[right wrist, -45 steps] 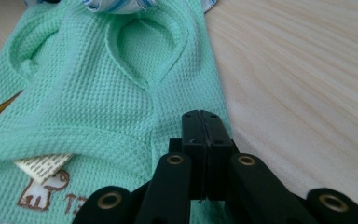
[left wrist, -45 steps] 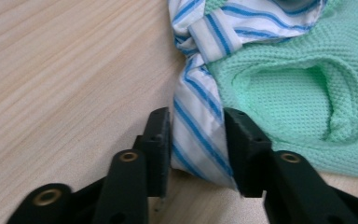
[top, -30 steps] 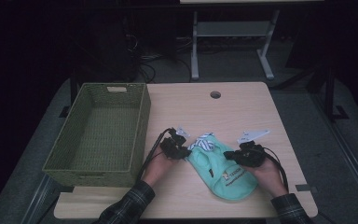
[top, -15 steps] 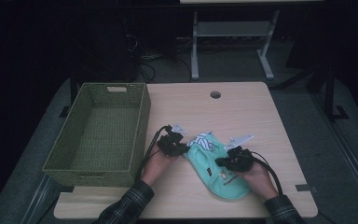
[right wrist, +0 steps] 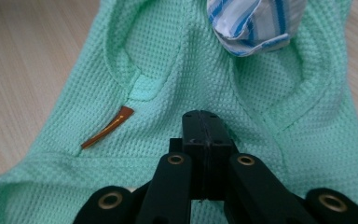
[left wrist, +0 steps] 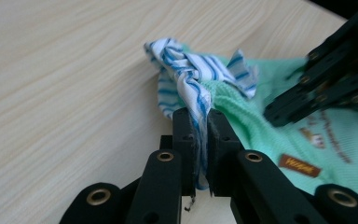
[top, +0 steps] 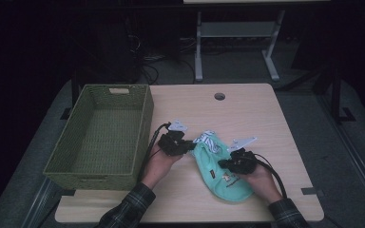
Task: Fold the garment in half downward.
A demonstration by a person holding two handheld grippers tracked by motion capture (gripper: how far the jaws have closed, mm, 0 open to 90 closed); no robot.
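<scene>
Right now the mint-green waffle-knit garment [top: 223, 173] lies flat on the wooden table [top: 247, 109], near the person's edge, w/ a blue-and-white striped cloth [top: 208, 140] bunched at its top end. Left gripper [top: 186, 145] sits just left of that bunch; in the left gripper view its jaws are nearly together and pinch a fold of the striped cloth [left wrist: 193, 77], fabric running down betw. the pads, the green knit touching the right-hand jaw. Its jaws have just been closing a bit more, cloth between them. Right gripper [top: 224, 164] rests over the garment's middle, on its right side as seen from above, tips pointing left across the knit. In the right gripper view [right wrist: 204, 122] its jaws are pressed fully together, tips on or just above the green fabric; can't tell if any knit is caught betw. them. An orange tag [right wrist: 108, 127] lies just left of those tips. Green woven basket [top: 83, 156] stands at the table's left, well apart from the garment.
</scene>
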